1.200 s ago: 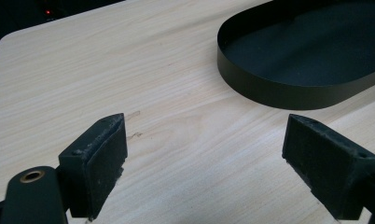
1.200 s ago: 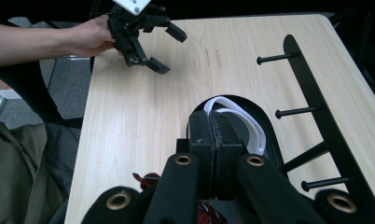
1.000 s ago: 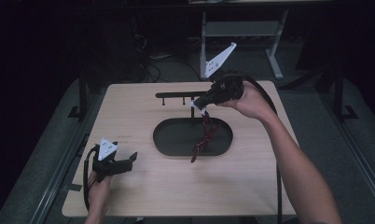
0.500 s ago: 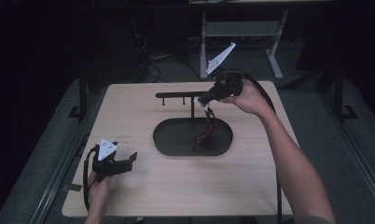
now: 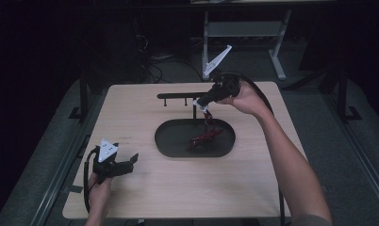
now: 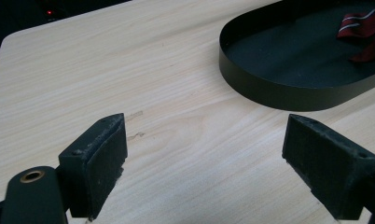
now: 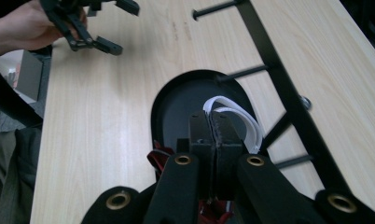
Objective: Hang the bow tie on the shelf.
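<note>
A dark red strap [image 5: 204, 139] with a white loop [image 7: 251, 123] at its top end hangs down into the black oval tray [image 5: 164, 141], and its lower part lies bunched on the tray floor. My right gripper [image 5: 202, 104] is shut on the white loop, just above the tray's far rim and right beside the black peg rack [image 5: 180, 96]. In the right gripper view the shut gripper [image 7: 214, 121] has the loop curling out past its tips toward the rack [image 7: 279, 79]. My left gripper [image 5: 130, 162] rests open at the table's near left with nothing between its fingers [image 6: 101, 154].
The rack's pegs [image 7: 244, 73] point over the tray [image 7: 171, 102]. In the left gripper view the tray wall [image 6: 269, 91] lies ahead to the right, with the red strap [image 6: 363, 28] inside. Bare wood surrounds the left gripper. Metal stands and cables sit on the floor beyond the table.
My right gripper has sunk a little toward the rack, and more of the red strap has settled into the tray. The left gripper has stayed where it was.
</note>
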The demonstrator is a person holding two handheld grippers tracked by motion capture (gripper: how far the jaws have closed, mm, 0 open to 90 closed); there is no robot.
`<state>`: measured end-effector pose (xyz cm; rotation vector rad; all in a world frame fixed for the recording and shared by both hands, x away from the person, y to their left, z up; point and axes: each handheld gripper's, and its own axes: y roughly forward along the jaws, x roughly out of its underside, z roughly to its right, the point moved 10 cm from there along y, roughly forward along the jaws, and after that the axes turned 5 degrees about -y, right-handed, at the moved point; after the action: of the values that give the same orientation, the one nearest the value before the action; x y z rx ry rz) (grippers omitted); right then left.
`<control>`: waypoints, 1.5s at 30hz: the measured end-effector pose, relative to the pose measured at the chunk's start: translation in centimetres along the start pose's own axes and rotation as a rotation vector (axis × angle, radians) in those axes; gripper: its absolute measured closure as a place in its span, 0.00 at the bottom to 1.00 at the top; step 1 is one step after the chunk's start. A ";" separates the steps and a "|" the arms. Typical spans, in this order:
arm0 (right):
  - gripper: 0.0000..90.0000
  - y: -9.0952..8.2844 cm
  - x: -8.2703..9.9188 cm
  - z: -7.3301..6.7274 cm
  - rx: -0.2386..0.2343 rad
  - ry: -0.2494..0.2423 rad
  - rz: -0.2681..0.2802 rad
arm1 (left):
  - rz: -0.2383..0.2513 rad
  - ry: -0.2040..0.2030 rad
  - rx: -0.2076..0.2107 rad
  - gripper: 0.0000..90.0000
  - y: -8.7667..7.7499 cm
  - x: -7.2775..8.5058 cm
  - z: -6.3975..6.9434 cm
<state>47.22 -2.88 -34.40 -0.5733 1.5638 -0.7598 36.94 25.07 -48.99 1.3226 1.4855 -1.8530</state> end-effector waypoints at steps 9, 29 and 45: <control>0.98 -0.7 1.3 1.5 0.044 0.038 -0.016 | -0.003 -0.002 0.004 0.15 0.1 0.0 0.2; 0.98 -1.0 3.6 3.6 0.154 0.074 -0.054 | 0.003 0.001 0.004 0.15 0.0 0.0 0.2; 0.96 -0.9 4.1 2.8 0.170 0.061 -0.049 | 0.003 0.008 0.005 0.15 -0.1 0.0 0.5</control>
<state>49.42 -6.91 -36.62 -0.4686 1.5274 -0.9454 36.70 24.65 -48.92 1.3353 1.4832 -1.8523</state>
